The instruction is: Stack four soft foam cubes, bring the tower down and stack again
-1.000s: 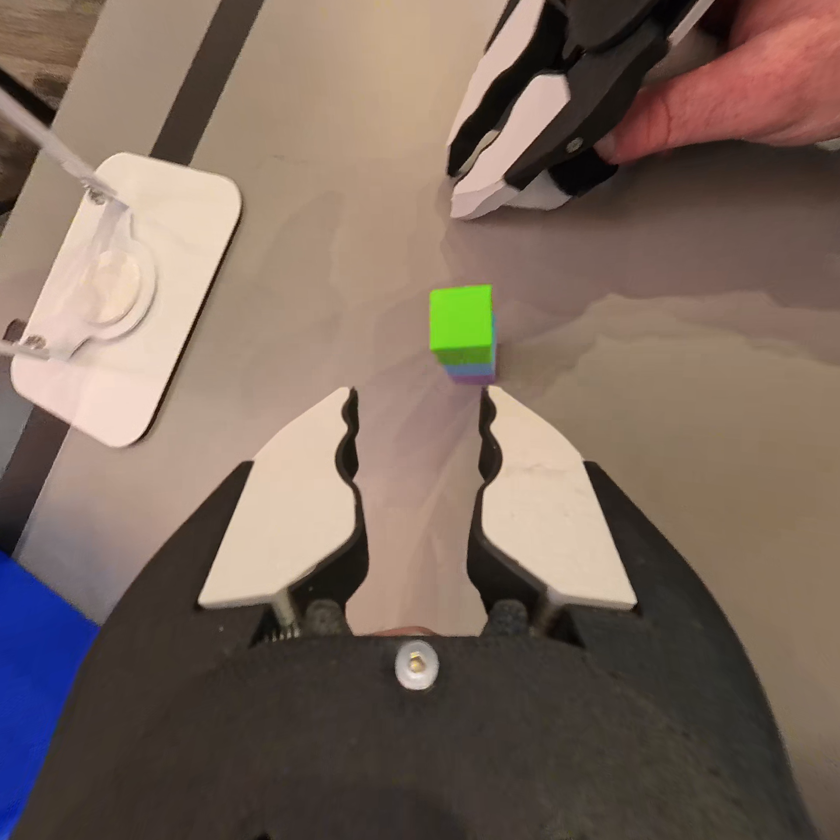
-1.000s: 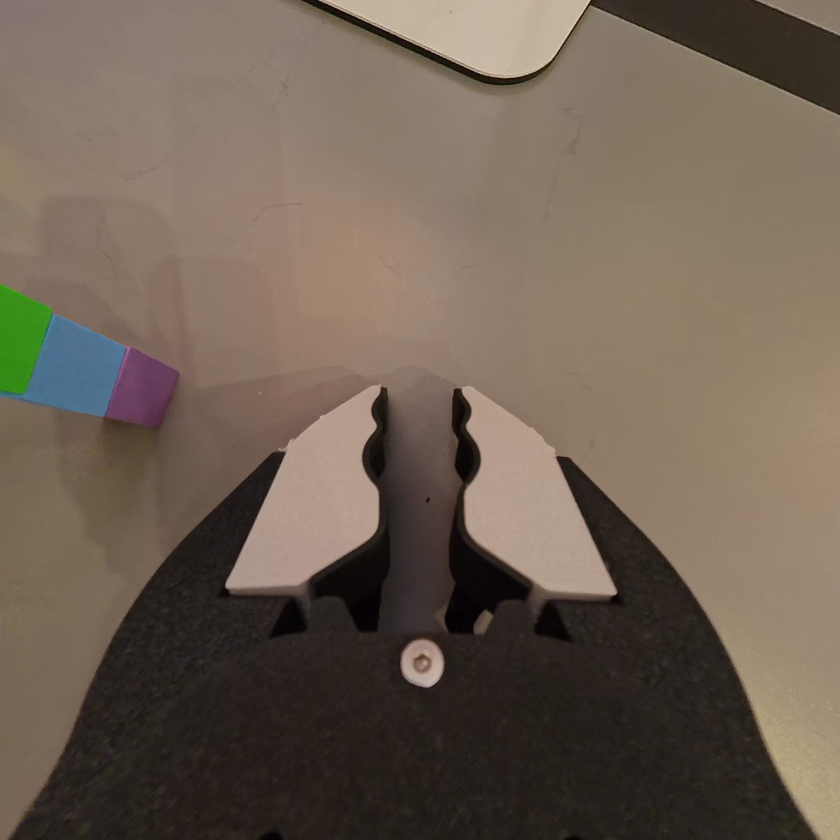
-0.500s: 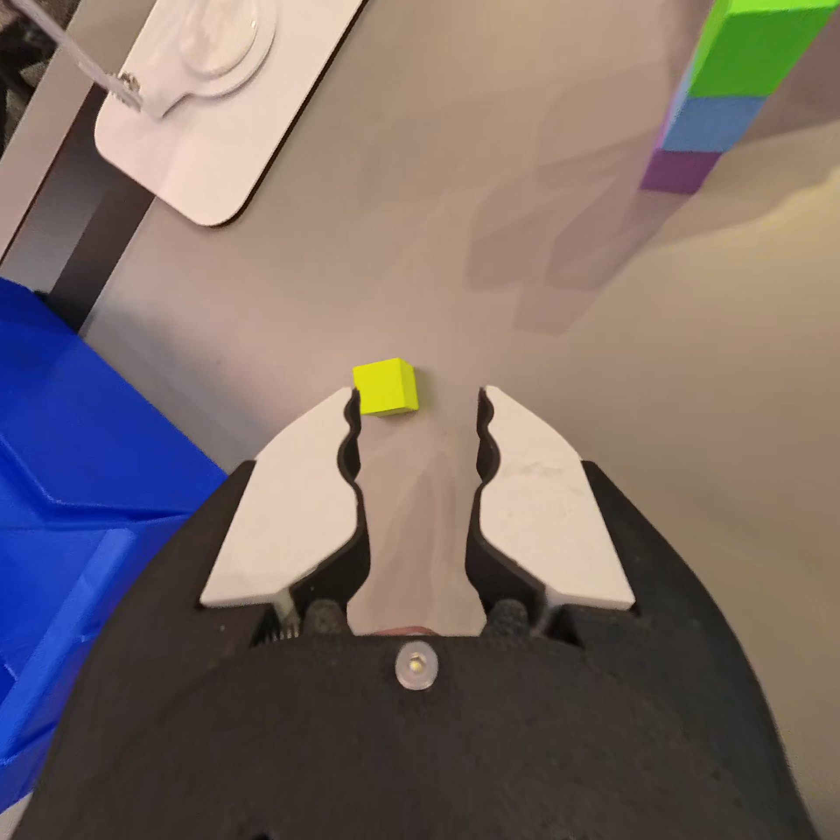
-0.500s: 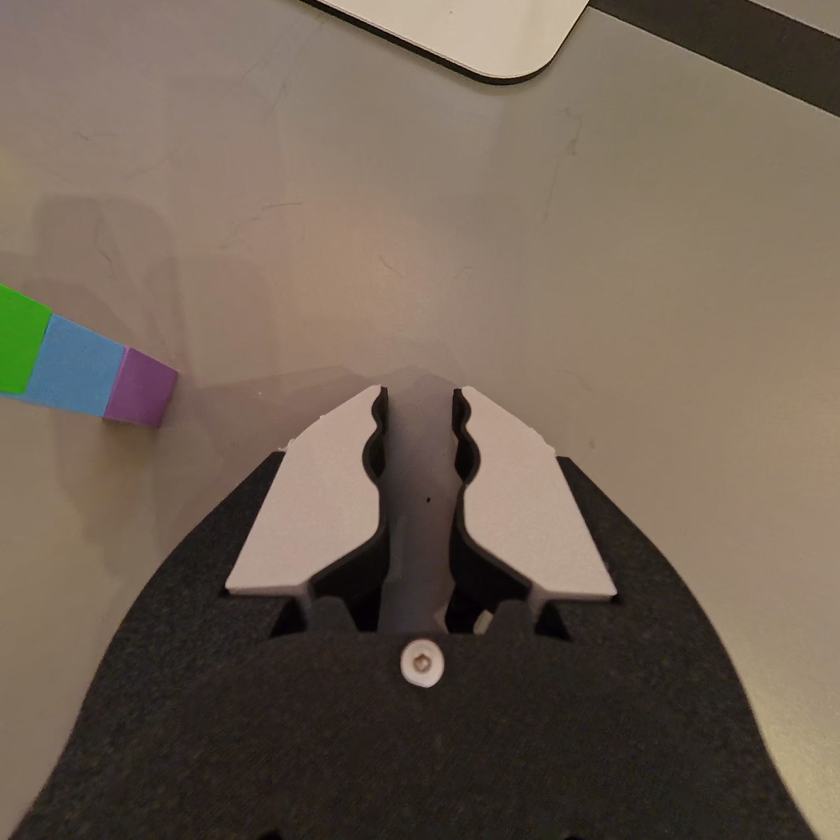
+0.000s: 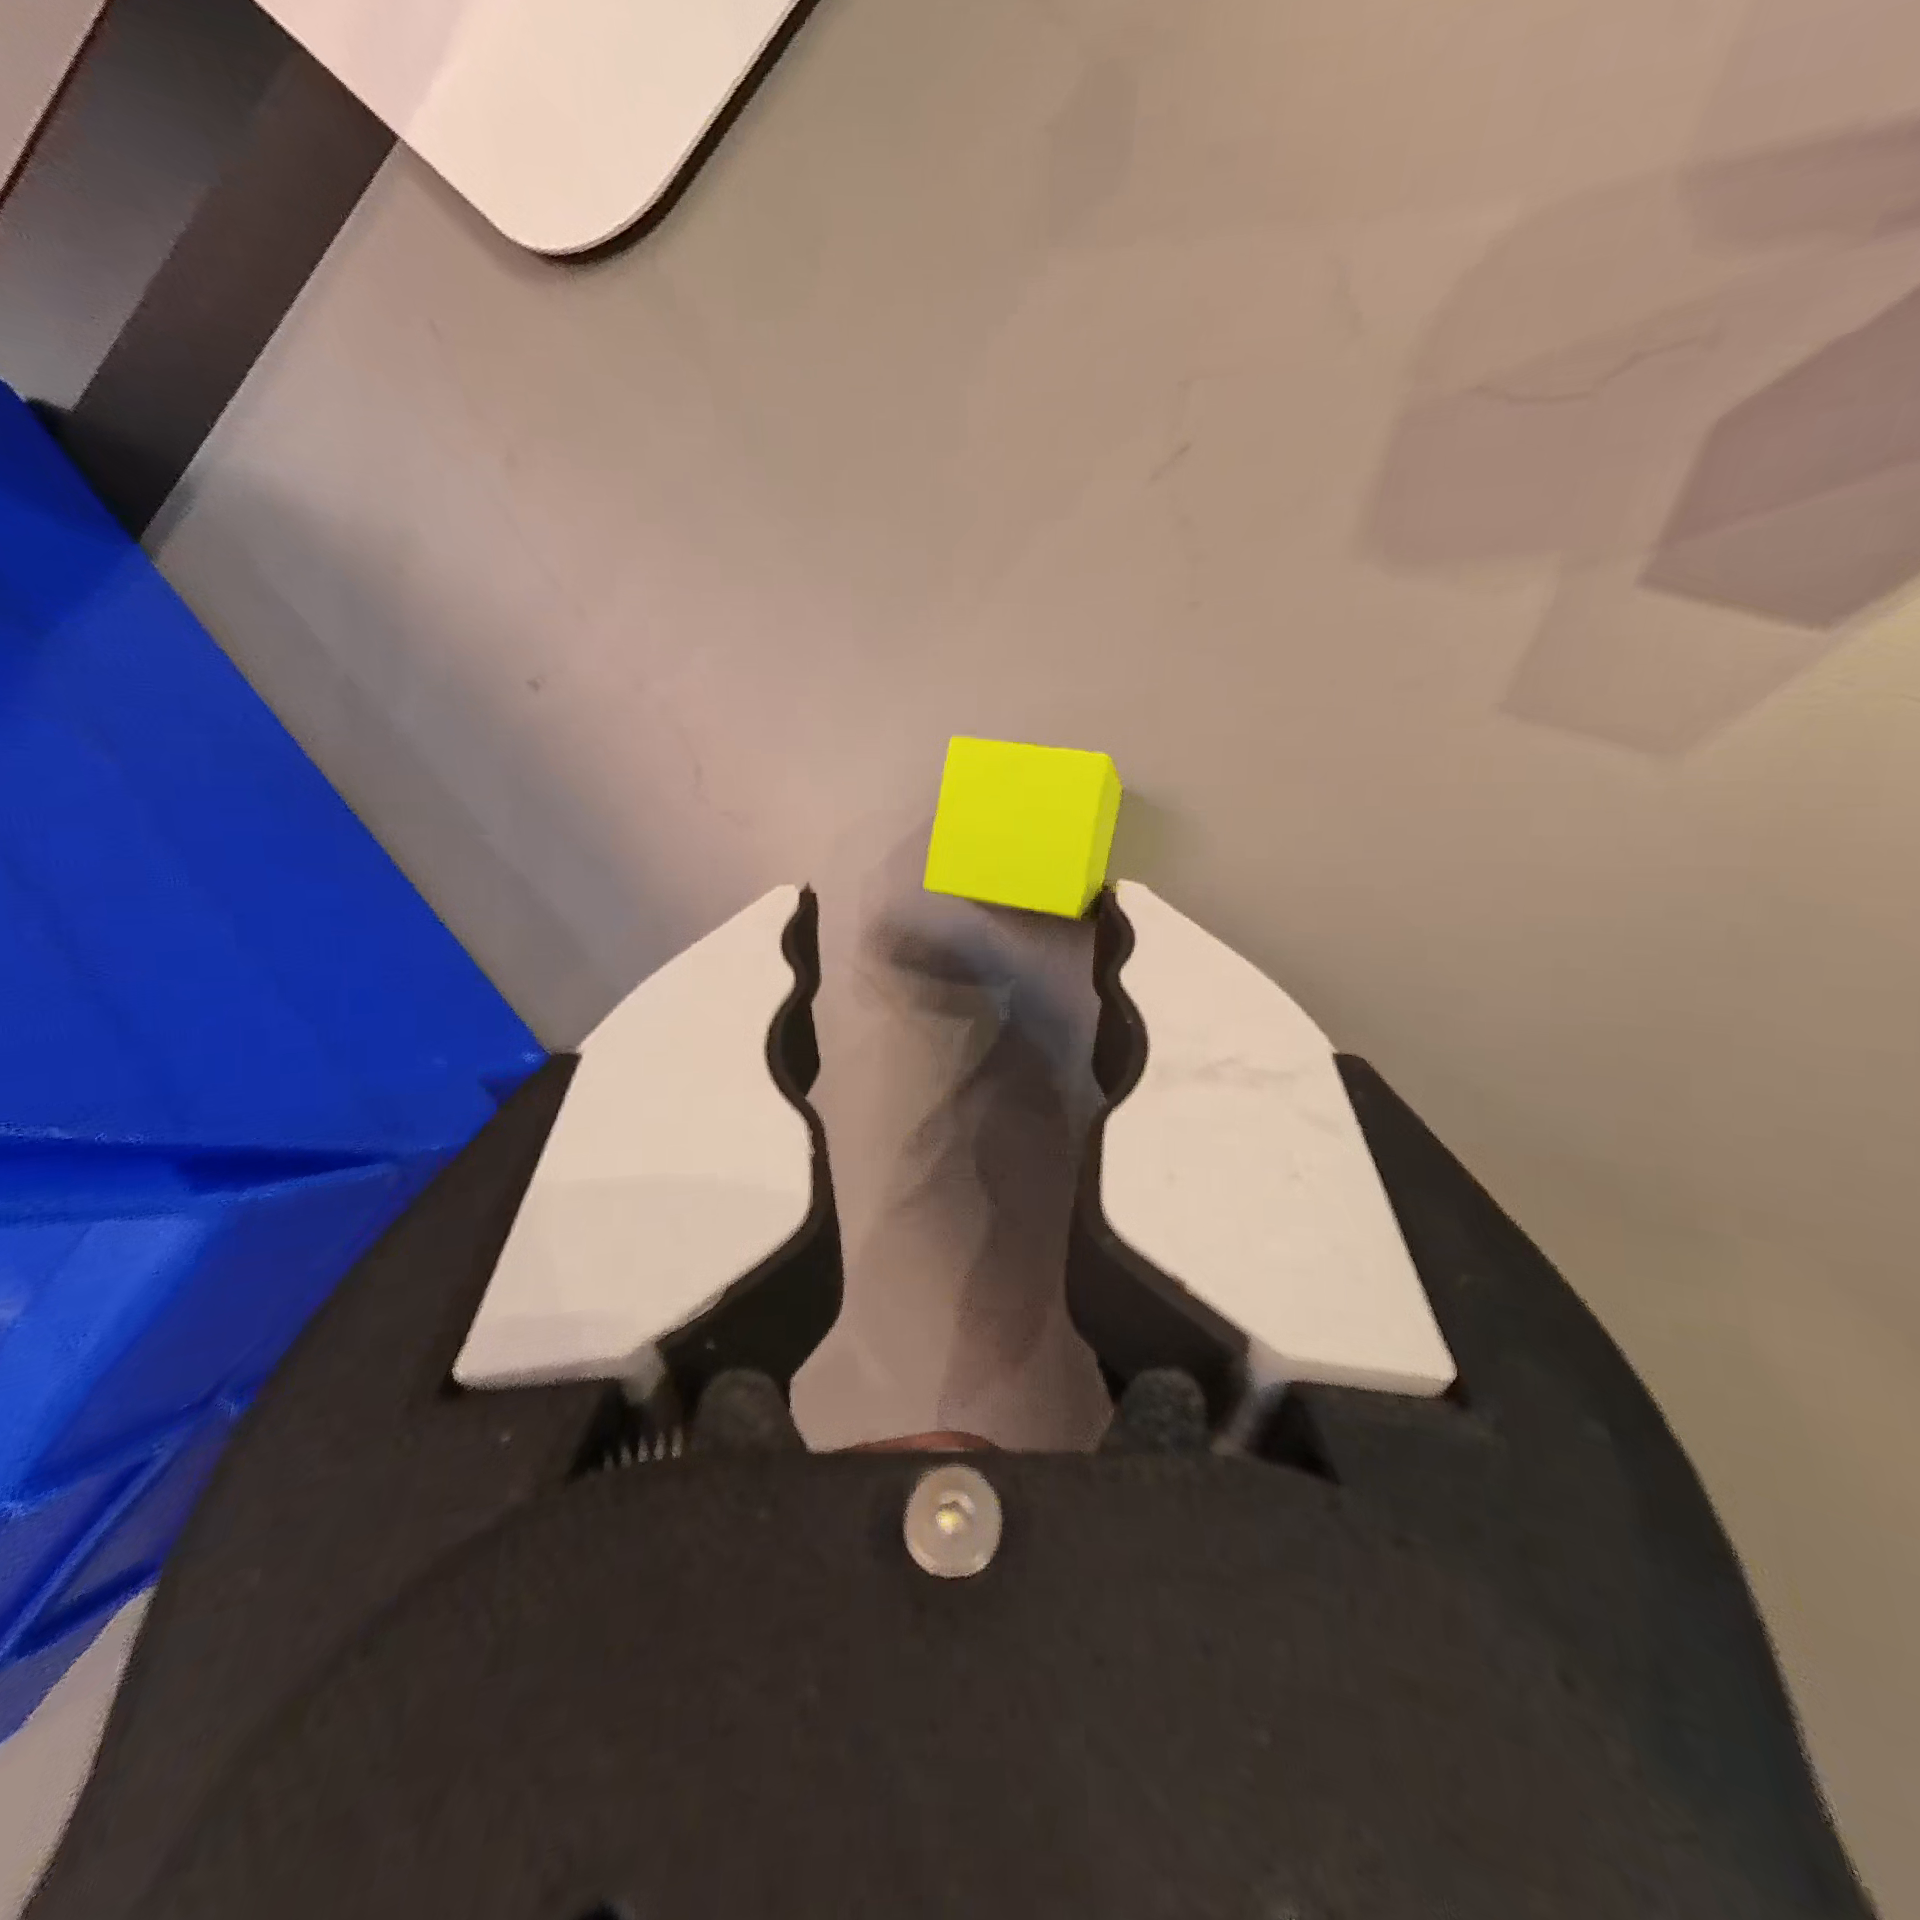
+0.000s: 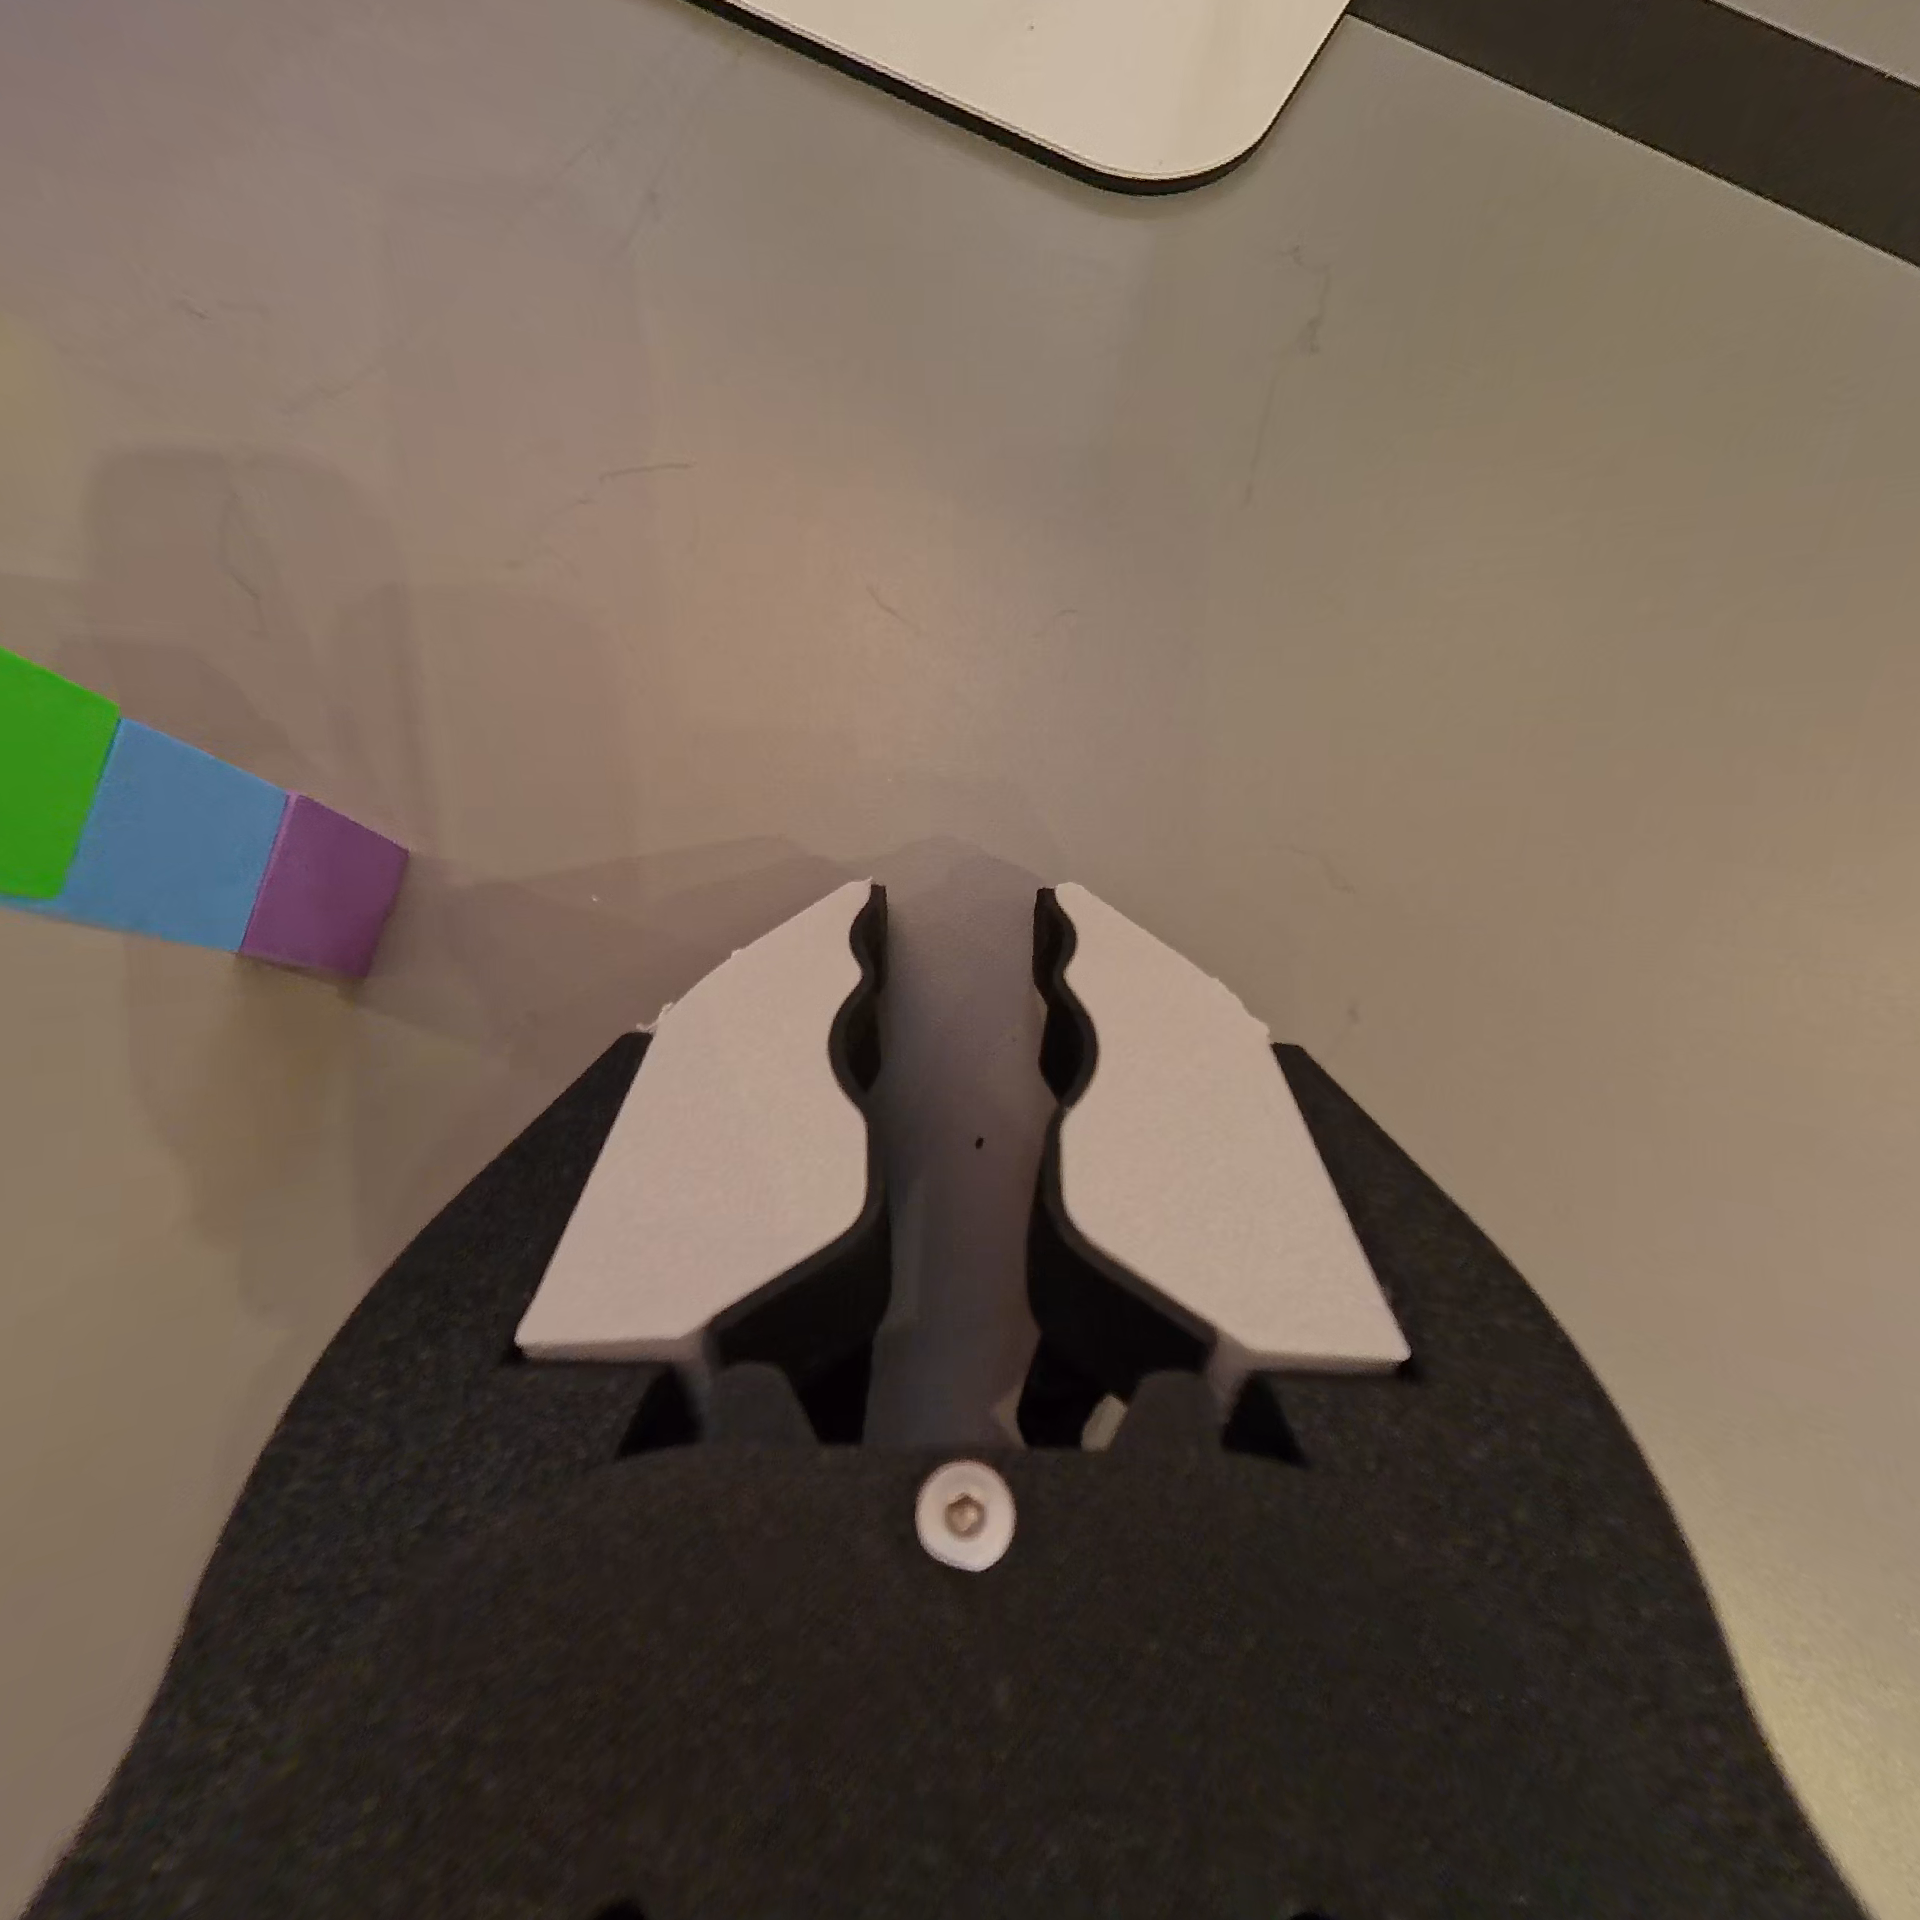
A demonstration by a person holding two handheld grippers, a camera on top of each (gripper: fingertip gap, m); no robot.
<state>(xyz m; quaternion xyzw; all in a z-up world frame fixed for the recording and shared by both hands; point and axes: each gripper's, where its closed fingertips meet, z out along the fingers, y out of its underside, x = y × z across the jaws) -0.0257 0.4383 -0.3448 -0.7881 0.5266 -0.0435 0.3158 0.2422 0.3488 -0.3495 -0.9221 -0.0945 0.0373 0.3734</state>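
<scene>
In the left wrist view a yellow foam cube (image 5: 1018, 826) lies on the grey table just ahead of my left gripper (image 5: 956, 899). The jaws stand open and empty; the cube's near right corner is close to the right fingertip (image 5: 1117, 914). In the right wrist view a tower of three cubes stands at the left edge: green (image 6: 47, 774) on top, light blue (image 6: 177, 831) in the middle, purple (image 6: 322, 899) at the bottom. My right gripper (image 6: 956, 899) hovers to the right of the tower, its jaws apart with nothing between them.
A blue bin (image 5: 177, 935) stands at the left of the left gripper. A white board with rounded corners (image 5: 540, 94) lies at the far side; it also shows in the right wrist view (image 6: 1039, 73). A dark strip (image 6: 1662, 114) crosses the table. About 30 cm separates my left fingertips from my right.
My left gripper has swung left and away from the tower, then closed in on the yellow cube, which now sits nearer the right fingertip. The right gripper has stayed still.
</scene>
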